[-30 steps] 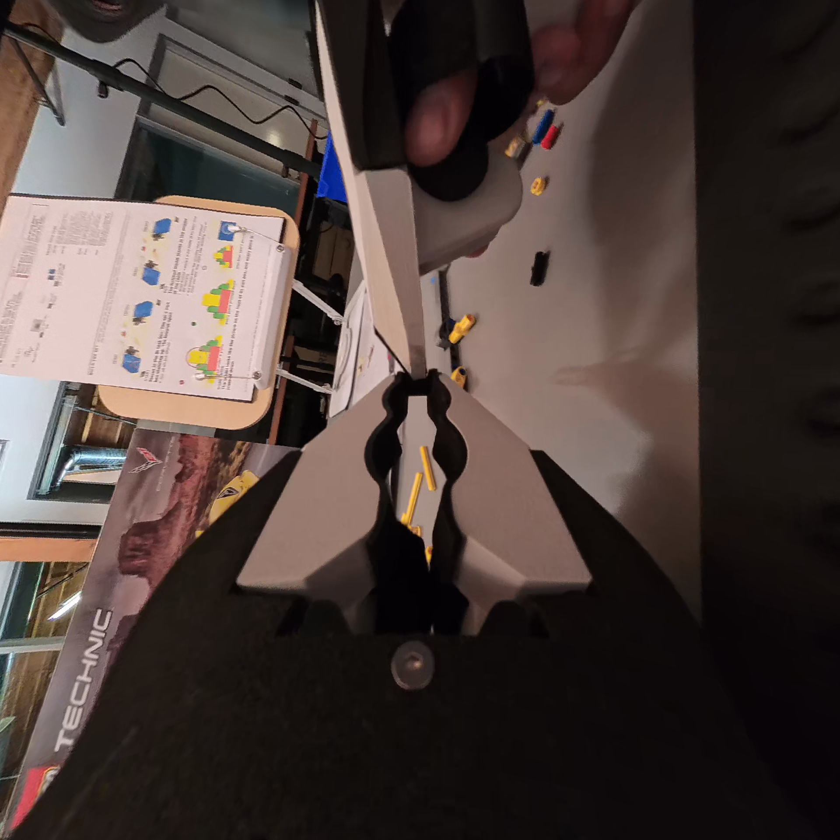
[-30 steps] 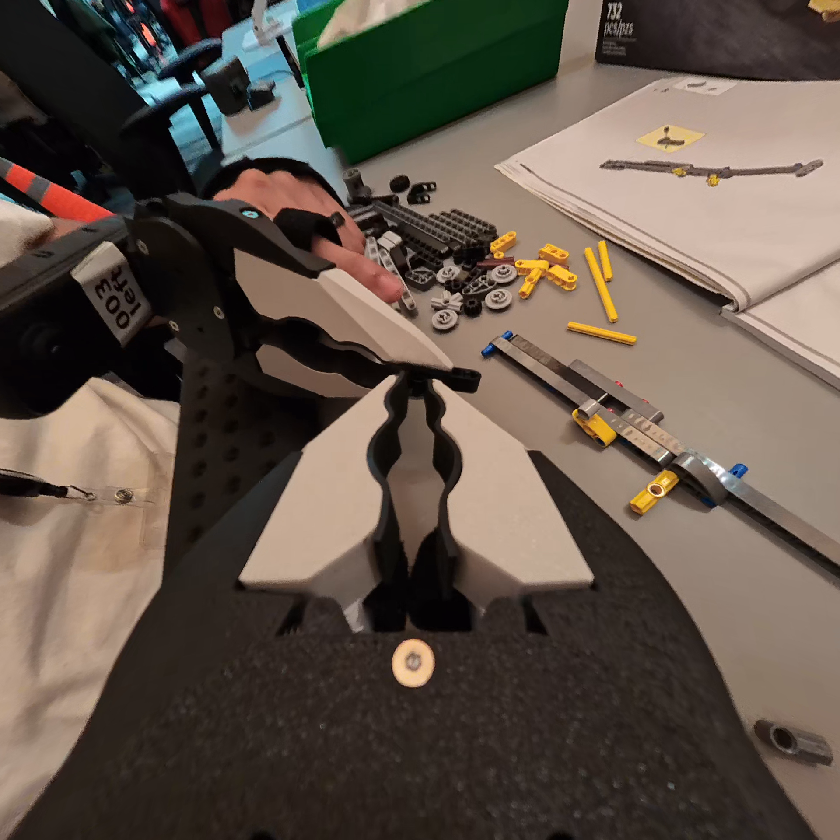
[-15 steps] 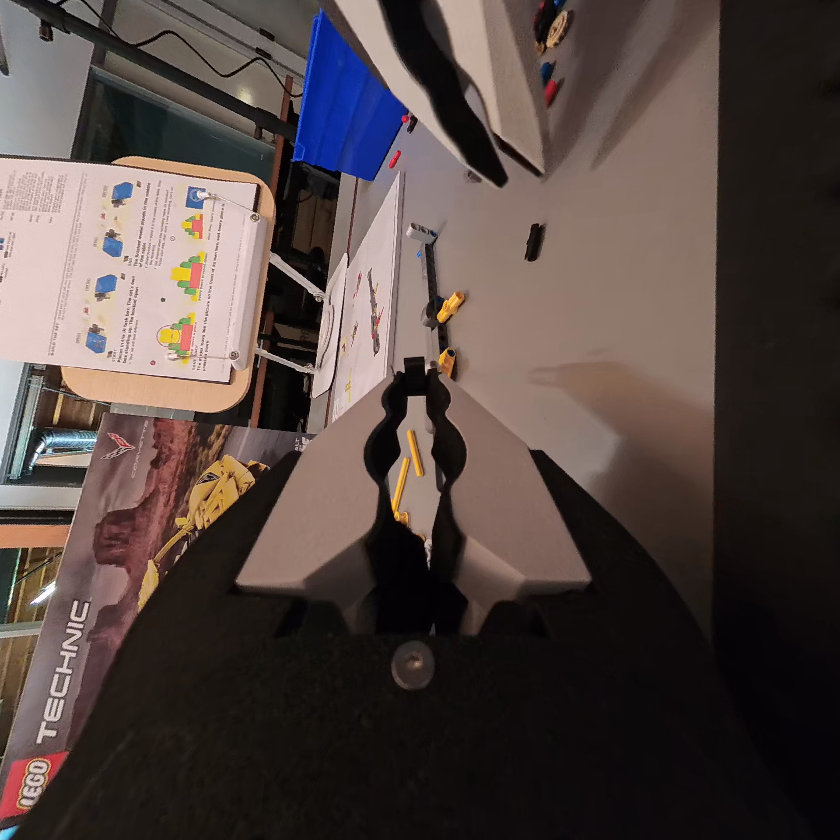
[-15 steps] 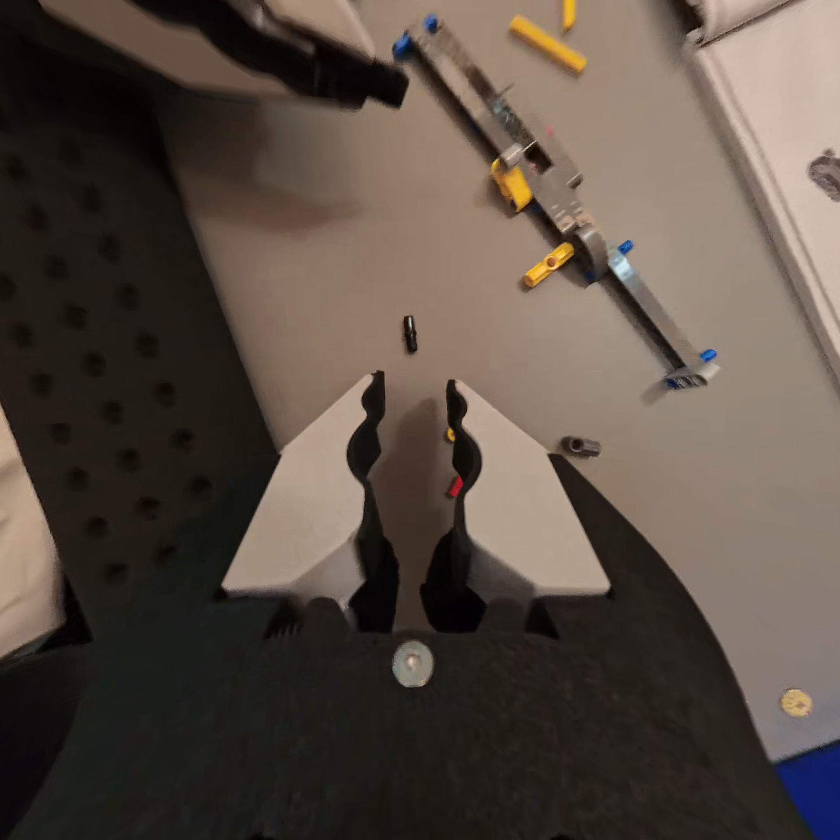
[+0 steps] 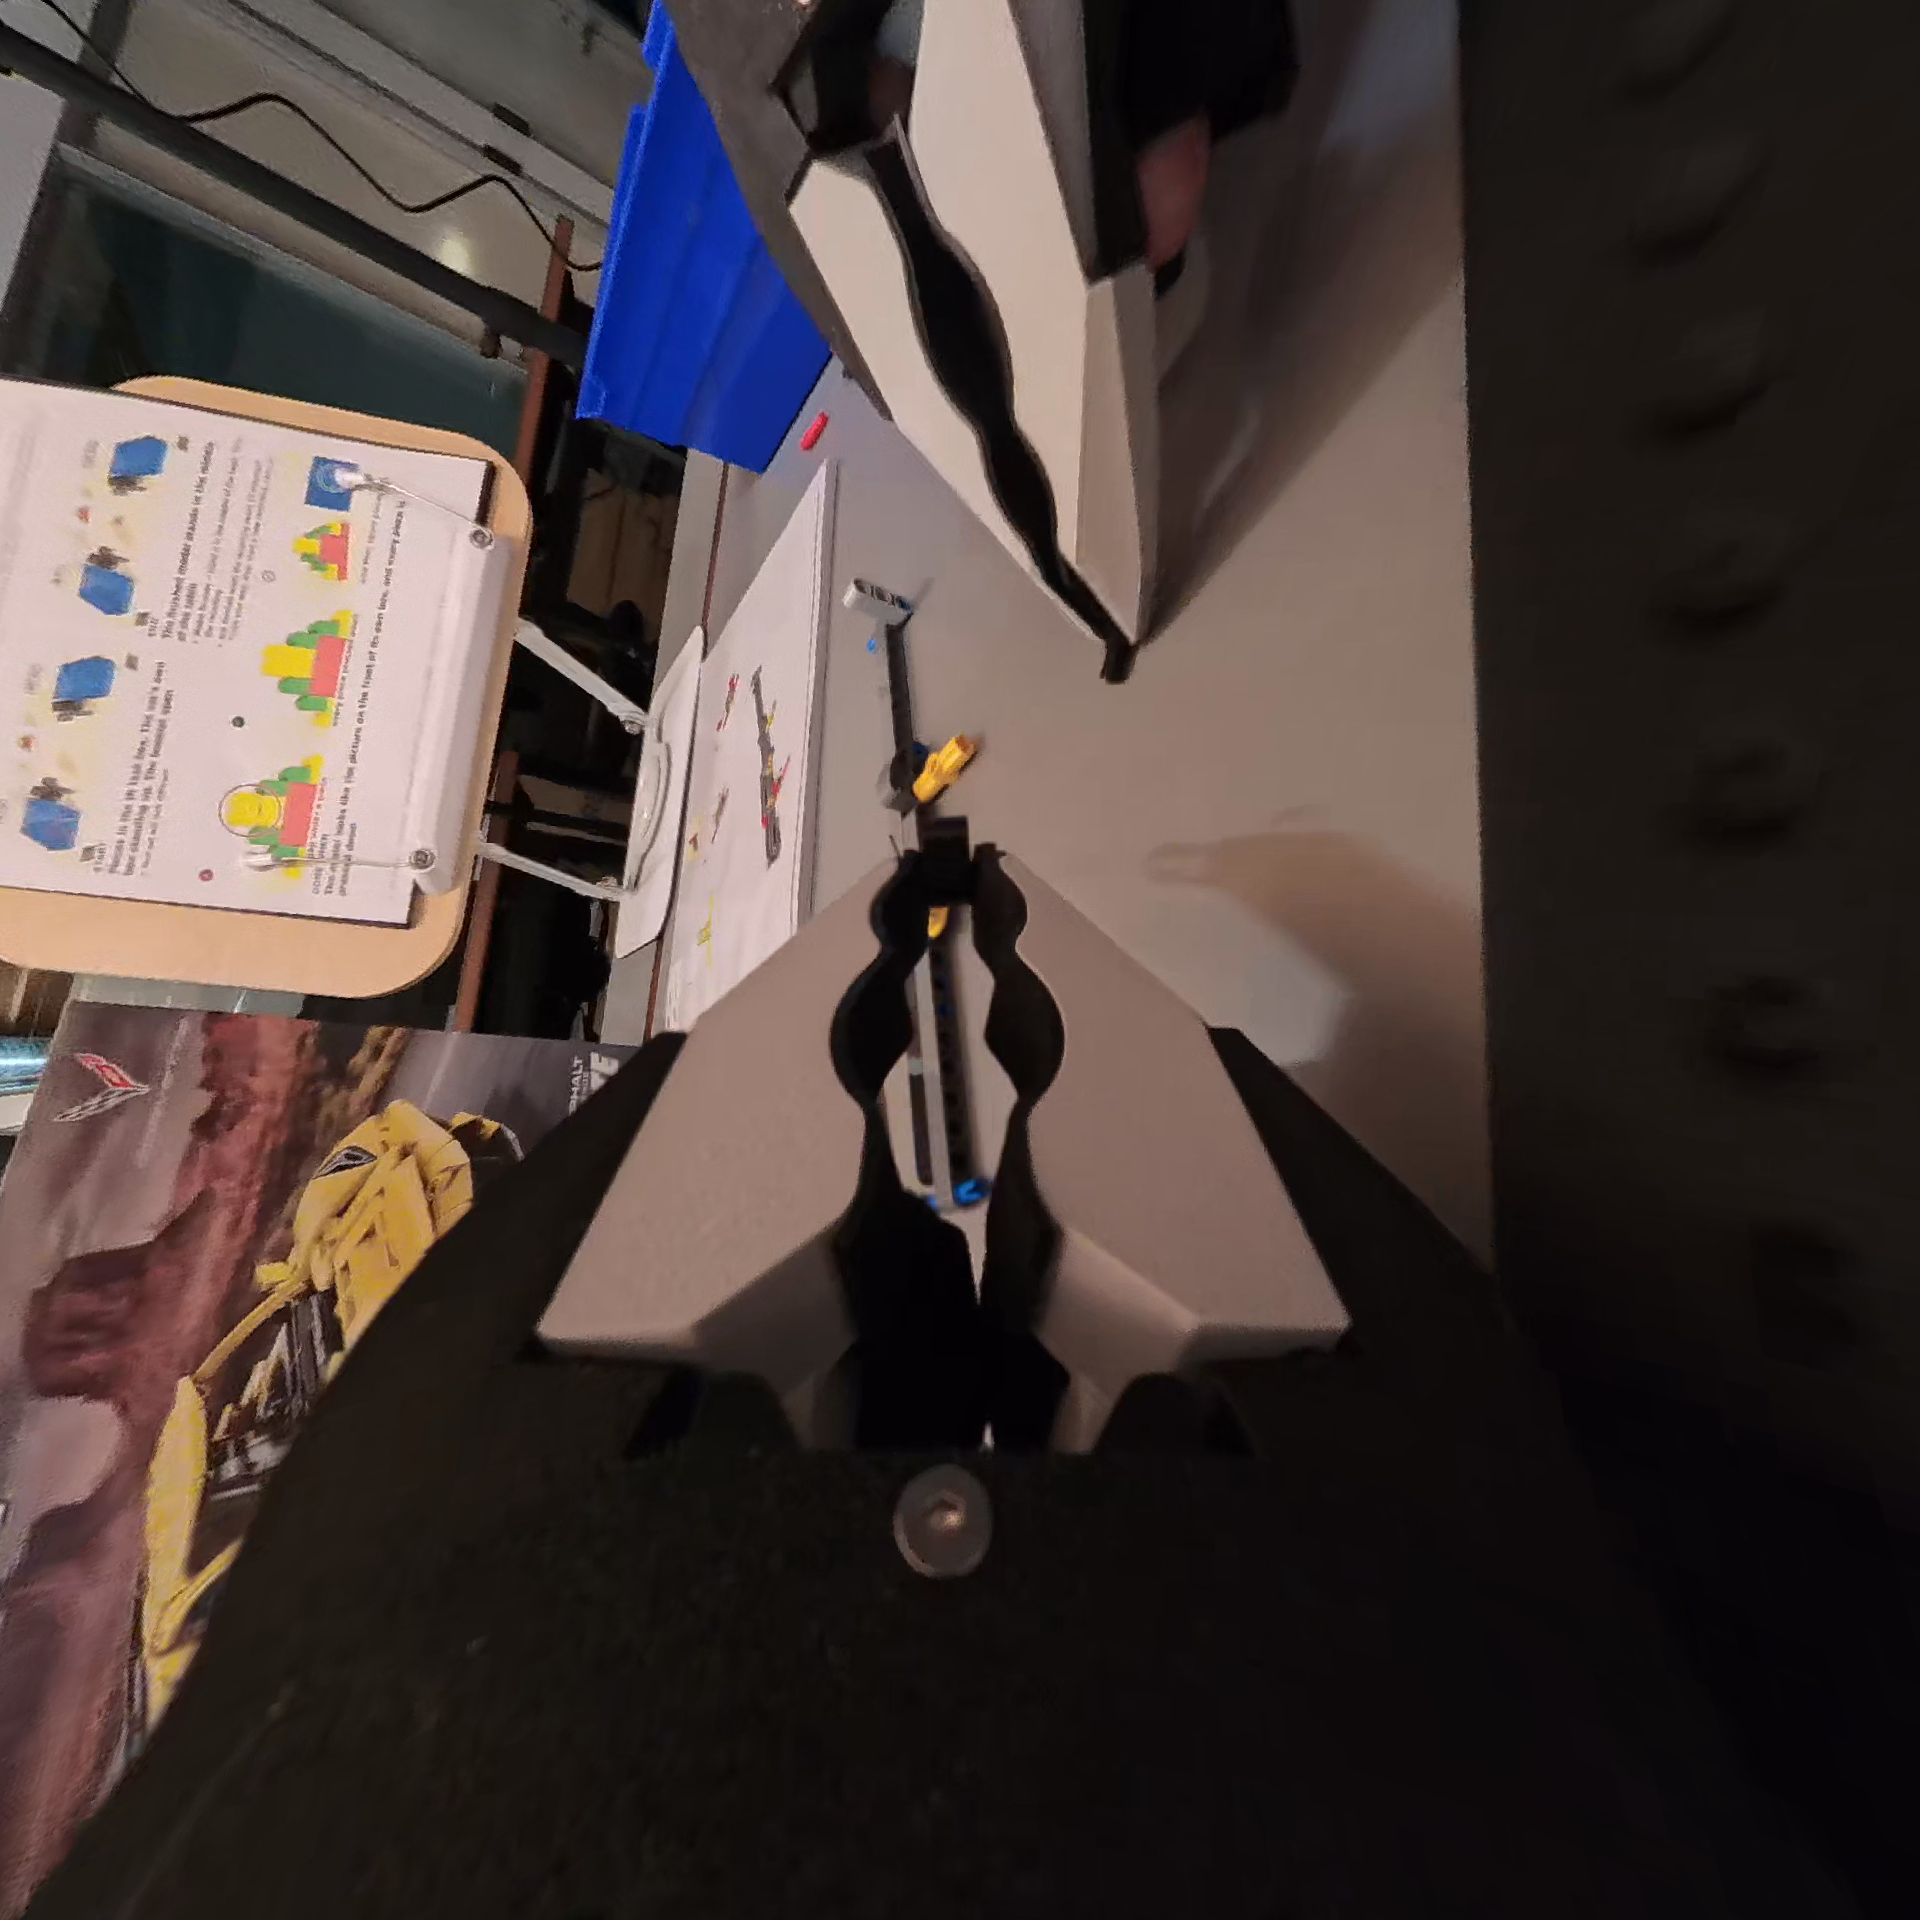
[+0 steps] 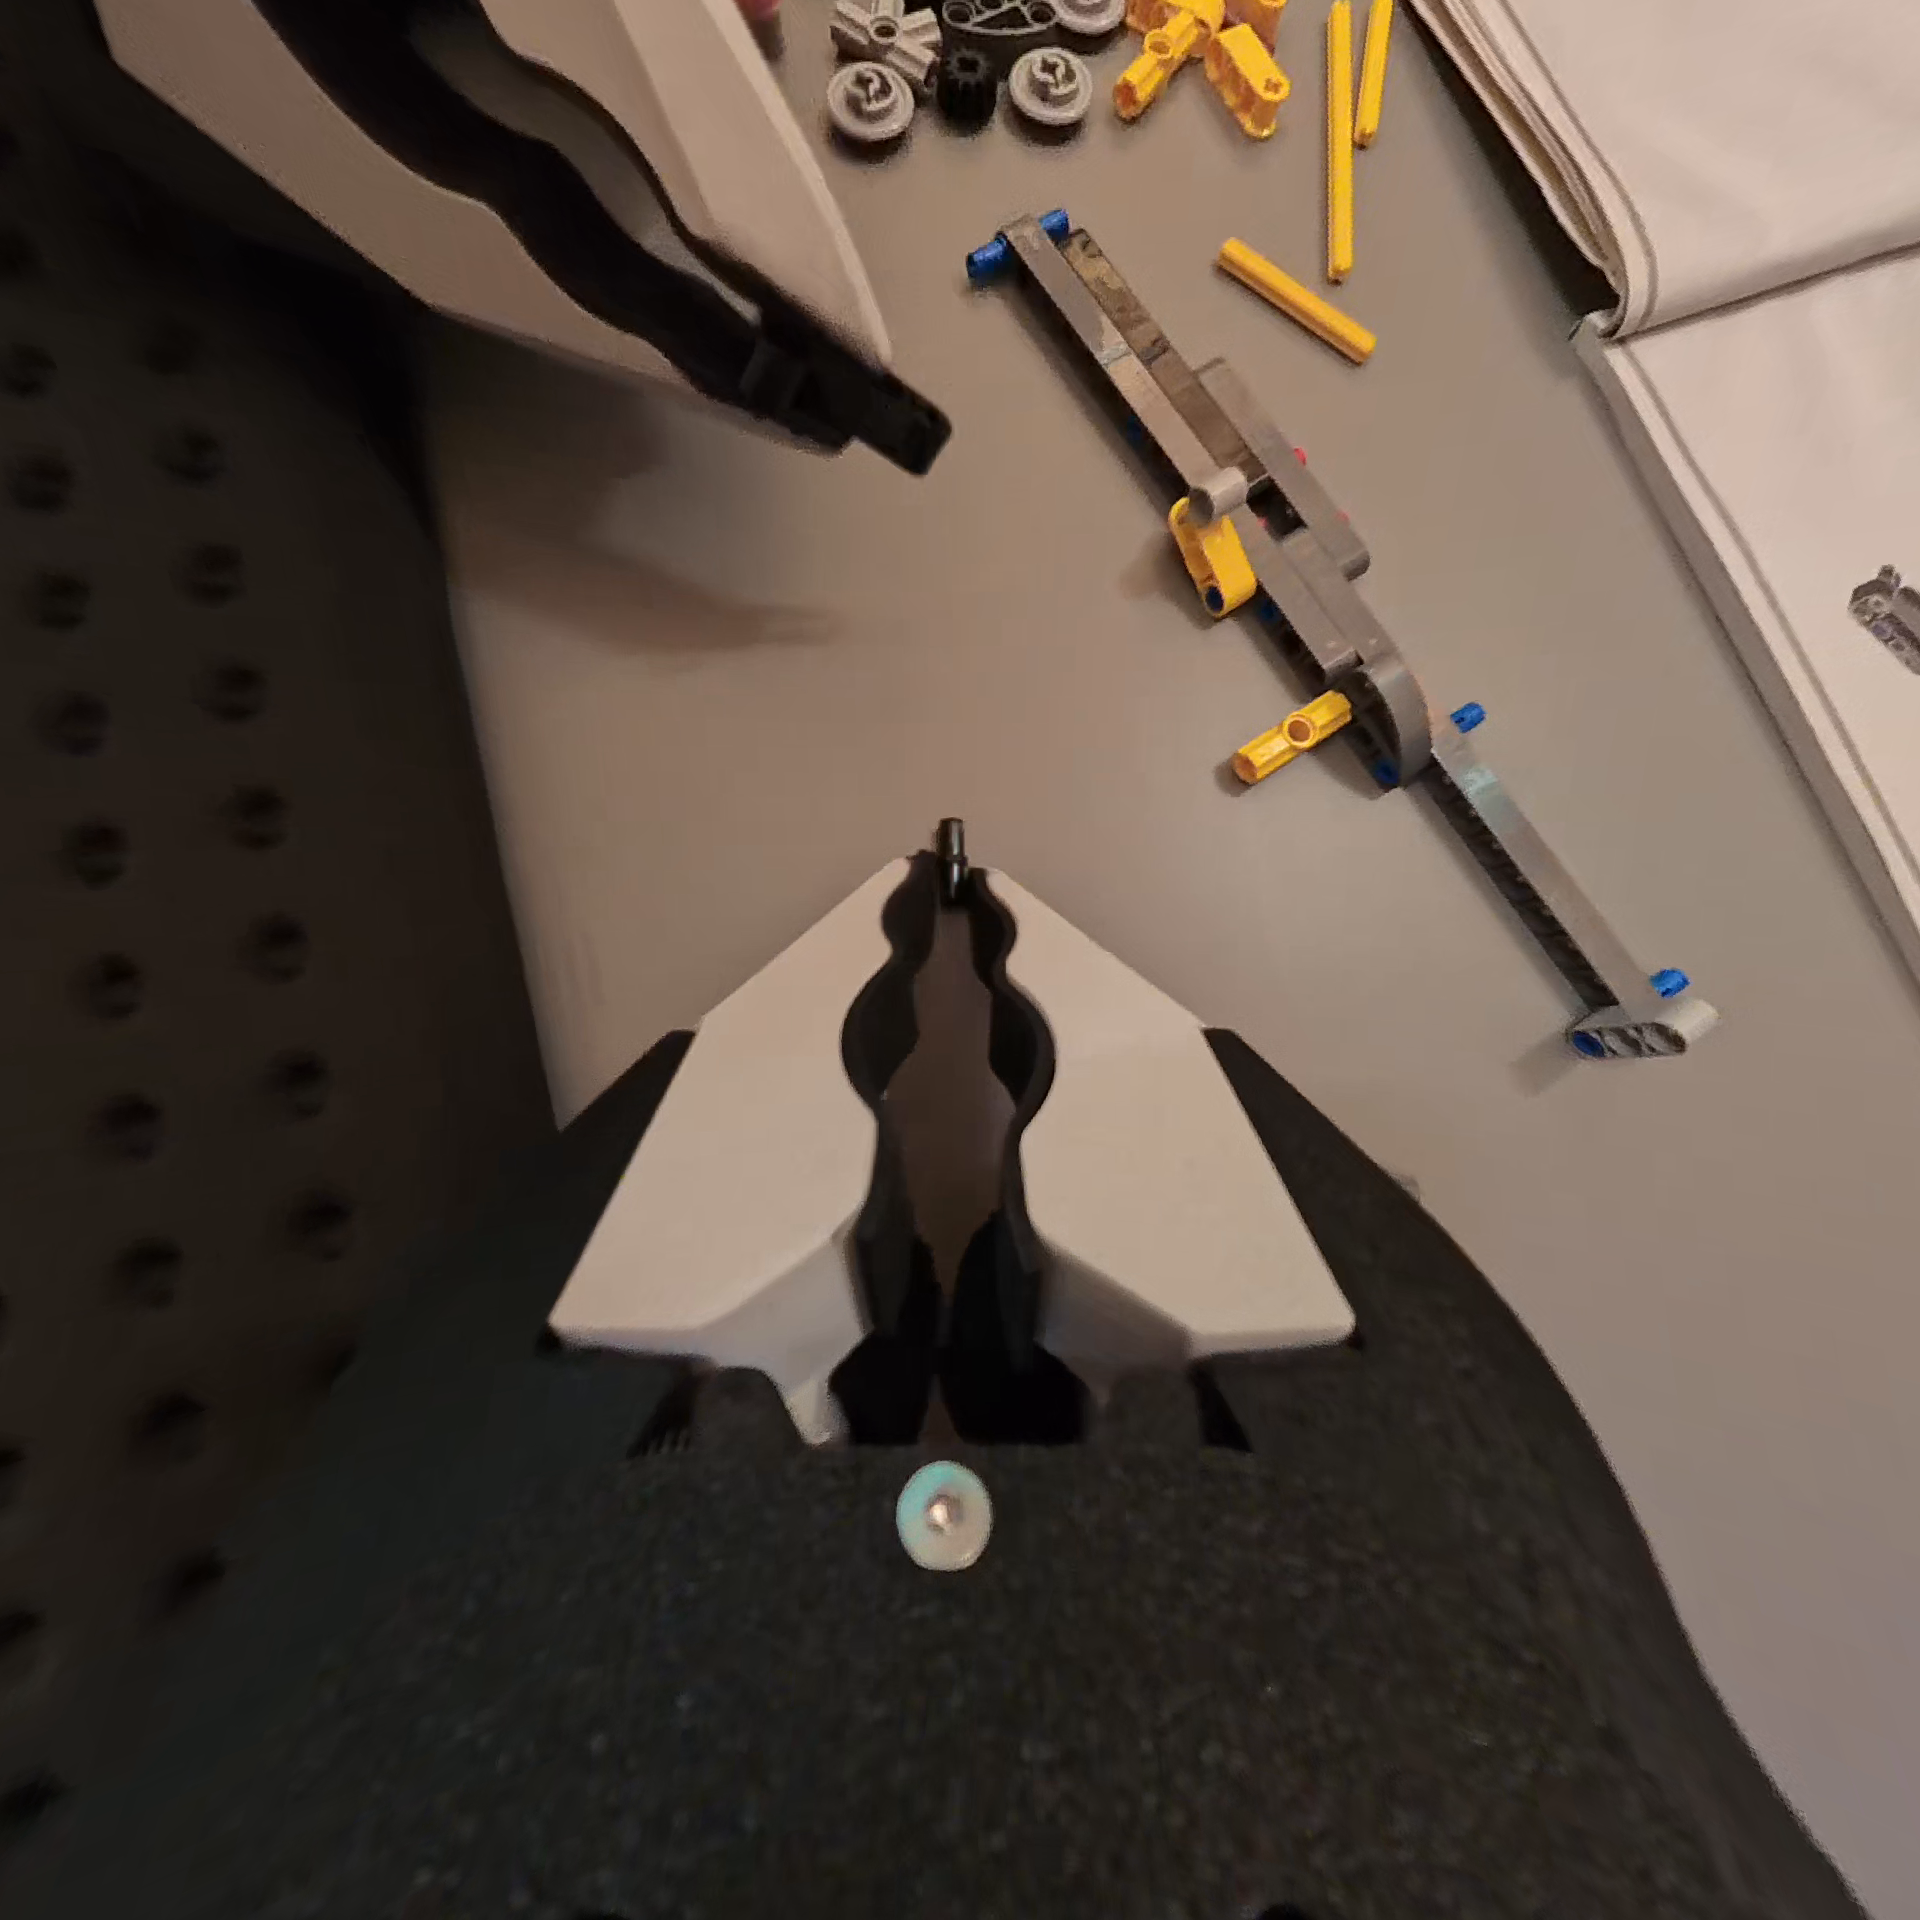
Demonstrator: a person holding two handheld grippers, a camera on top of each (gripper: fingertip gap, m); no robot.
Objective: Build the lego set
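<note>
My right gripper (image 6: 951, 878) is shut on a small black pin (image 6: 949, 847) that sticks out past its tips, close over the grey table (image 6: 831, 727). My left gripper (image 5: 945, 878) is shut on a small black Lego piece (image 5: 945, 847). In the right wrist view it hangs at the upper left, with the black piece (image 6: 894, 416) showing at its tips. The long grey and black beam assembly (image 6: 1299, 582) with yellow connectors and blue pins lies on the table to the right of both grippers. It also shows in the left wrist view (image 5: 899, 686).
Loose grey gears (image 6: 873, 94), yellow connectors (image 6: 1205, 62) and yellow axles (image 6: 1294, 301) lie at the far side. An open instruction booklet (image 6: 1714, 156) lies at the right. A black perforated mat (image 6: 156, 727) borders the left. A blue bin (image 5: 696, 301) and the set's box (image 5: 260, 1247) stand beyond. Left tips to right tips: about 8 cm.
My right gripper left the left gripper's tips, swung down open over the black pin on the table, and has shut on it. My left gripper stays shut on its black piece.
</note>
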